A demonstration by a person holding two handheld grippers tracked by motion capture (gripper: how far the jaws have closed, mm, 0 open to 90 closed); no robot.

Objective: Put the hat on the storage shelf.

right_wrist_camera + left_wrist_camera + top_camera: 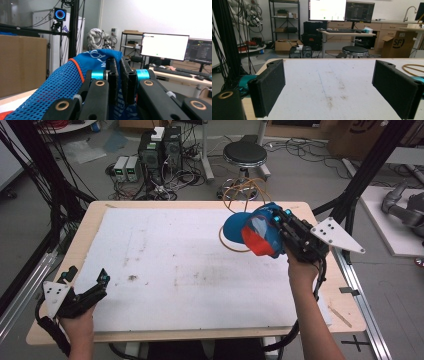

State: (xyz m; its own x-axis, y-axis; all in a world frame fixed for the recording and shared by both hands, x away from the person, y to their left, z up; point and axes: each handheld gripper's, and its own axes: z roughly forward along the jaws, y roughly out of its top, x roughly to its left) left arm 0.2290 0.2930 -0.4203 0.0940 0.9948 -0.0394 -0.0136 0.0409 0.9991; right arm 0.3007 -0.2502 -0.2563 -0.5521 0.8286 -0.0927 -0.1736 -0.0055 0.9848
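The blue mesh cap (252, 234), soft and light, hangs above the table (175, 270) pinched by its fabric in your right claw (119, 75), while your left claw (329, 87) rests released, well apart from it.

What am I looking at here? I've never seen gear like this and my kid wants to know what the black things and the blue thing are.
A person stands at a table with a white mat on it and holds a hand-operated grabbing tool in each hand. One picture is taken from above, looking down on the table; the other two come from small cameras riding on the tools, looking along their black jaws. The left gripper rests near the table's front left corner, its jaws wide apart with nothing between them. The right gripper is raised above the table, its jaws shut on the fabric of a blue mesh cap with red-orange parts. A tan loop, perhaps a cord, lies by the far right edge.
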